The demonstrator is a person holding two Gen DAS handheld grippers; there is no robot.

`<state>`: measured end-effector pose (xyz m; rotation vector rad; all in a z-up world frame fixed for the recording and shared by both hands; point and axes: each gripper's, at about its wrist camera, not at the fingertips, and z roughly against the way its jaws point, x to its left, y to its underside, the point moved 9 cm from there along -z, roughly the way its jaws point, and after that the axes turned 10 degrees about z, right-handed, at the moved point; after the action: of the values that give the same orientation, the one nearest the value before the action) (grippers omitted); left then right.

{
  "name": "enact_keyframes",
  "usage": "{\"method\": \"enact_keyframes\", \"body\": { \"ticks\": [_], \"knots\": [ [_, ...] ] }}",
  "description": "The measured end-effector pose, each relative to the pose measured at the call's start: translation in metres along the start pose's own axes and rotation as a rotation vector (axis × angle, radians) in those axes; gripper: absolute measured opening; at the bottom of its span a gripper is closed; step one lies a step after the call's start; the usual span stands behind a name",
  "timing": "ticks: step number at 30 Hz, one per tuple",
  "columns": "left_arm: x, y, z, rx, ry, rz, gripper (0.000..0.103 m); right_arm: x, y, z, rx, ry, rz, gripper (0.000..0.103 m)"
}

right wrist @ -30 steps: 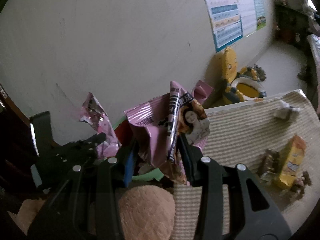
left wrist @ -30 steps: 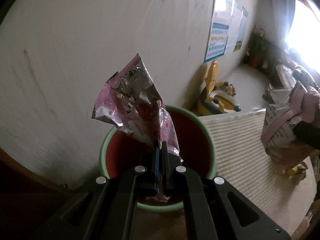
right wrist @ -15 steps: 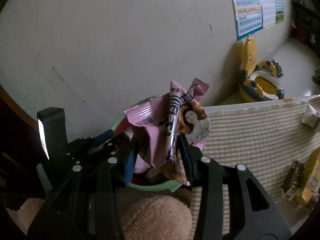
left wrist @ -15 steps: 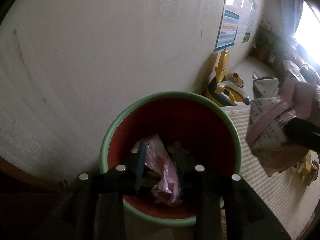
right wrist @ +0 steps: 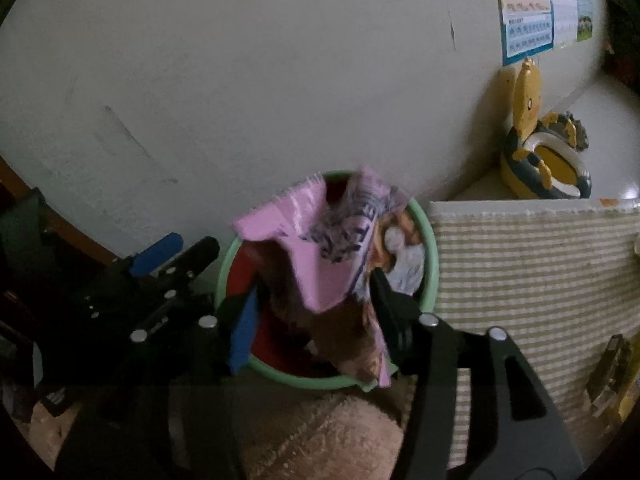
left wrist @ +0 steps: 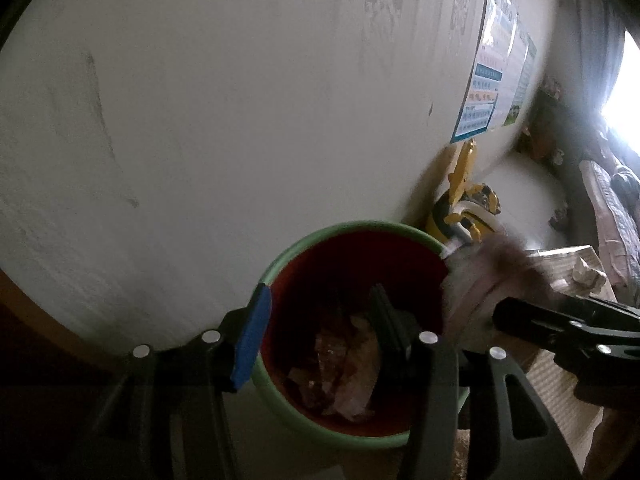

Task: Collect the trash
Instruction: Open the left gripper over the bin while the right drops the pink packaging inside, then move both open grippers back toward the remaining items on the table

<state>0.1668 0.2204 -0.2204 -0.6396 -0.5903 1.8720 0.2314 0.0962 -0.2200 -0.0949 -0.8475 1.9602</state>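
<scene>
From the left wrist view, the left claw hangs over the green-rimmed red bin with its jaws spread wide and nothing between them; crumpled wrappers already lie at the bottom, so that part looks done. At the right edge the right claw reaches in with a blurred pink packet at the rim. From the right wrist view, the right claw grasps a bundle of pink snack wrappers directly above the bin, not yet dropped. On the striped mat to the right, a yellow packet near the edge awaits collecting, so I judge the job partway through.
</scene>
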Motion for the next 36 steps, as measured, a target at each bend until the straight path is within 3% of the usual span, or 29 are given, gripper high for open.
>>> {"method": "enact_keyframes", "body": {
  "ticks": [8,19,26,36],
  "knots": [
    [-0.003,-0.005,0.022,-0.033,0.004,0.003,0.049,0.002,0.001,0.02,-0.03,0.03,0.012,0.064],
    [-0.041,-0.005,0.081,-0.11,0.051,-0.036,0.053,-0.009,0.037,0.118,-0.115,0.176,0.036,0.067],
    [-0.075,0.002,0.109,-0.134,0.089,-0.096,0.053,-0.009,0.055,0.161,-0.175,0.185,-0.004,0.068],
    [-0.101,0.015,0.132,-0.14,0.125,-0.143,0.054,-0.022,0.073,0.183,-0.211,0.194,-0.061,0.07]
  ]
}}
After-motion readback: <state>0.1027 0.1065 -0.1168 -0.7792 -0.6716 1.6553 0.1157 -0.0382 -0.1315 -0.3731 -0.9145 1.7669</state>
